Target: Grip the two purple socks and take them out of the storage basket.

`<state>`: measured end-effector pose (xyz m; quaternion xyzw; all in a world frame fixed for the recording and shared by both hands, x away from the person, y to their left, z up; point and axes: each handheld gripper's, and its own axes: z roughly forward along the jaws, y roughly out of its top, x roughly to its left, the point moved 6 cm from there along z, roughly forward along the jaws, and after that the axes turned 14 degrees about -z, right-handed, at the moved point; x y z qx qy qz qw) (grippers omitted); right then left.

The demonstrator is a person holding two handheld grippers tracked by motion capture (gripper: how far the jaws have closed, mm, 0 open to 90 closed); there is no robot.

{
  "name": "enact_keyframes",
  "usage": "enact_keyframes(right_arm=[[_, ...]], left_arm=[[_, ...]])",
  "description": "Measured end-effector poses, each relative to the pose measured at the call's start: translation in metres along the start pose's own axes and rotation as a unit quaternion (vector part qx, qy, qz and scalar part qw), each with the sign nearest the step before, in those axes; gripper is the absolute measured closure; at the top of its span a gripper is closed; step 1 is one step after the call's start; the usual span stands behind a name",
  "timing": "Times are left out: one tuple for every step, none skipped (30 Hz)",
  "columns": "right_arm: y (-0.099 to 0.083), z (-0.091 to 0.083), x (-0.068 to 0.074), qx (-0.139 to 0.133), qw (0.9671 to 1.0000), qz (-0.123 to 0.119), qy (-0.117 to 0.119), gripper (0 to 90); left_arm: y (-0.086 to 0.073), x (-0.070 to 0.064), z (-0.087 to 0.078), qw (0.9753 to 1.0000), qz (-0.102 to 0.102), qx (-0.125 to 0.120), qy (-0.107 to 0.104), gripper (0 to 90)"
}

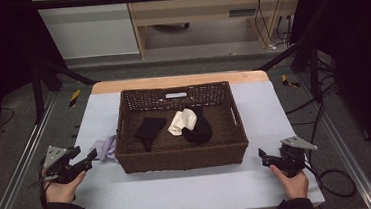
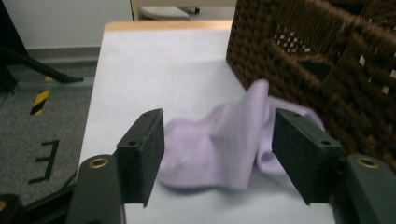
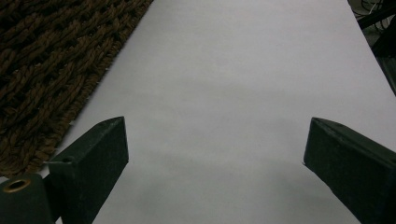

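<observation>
Lying crumpled on the pale table [image 1: 180,185] just left of the woven basket [image 1: 182,157], the lilac sock [image 2: 224,144] leans its far end up against the basket's wall, so it has to be lifted over the rim, not slid in. The left gripper [image 2: 219,154] sits low with its jaws spread to either side of the sock, not yet pinching it; that straddle looks like the set-up for a grasp across the bunched middle. Inside the basket lie a black sock [image 1: 149,130], a cream sock [image 1: 181,121] and a second dark one [image 1: 199,129]. The right gripper [image 3: 215,158] waits apart over bare table by the basket's right corner, jaws wide and empty, likely kept clear of the lift
</observation>
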<state>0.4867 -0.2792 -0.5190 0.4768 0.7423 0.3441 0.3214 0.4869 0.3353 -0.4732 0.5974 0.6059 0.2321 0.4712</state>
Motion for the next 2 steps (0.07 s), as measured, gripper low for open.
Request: enact_keyframes(right_arm=[[0.0001,-0.0001,-0.0001,-0.001,1.0000,0.000,0.000,6.8],[0.0001,-0.0001,-0.0001,-0.001,1.0000,0.001,0.001,6.8]], left_arm=[[-0.0039,0.0026,-0.0006,1.0000,0.000,0.006,0.002,33.0],[-0.0061,0.0039,-0.0010,0.9999,-0.002,0.010,0.003,32.3]])
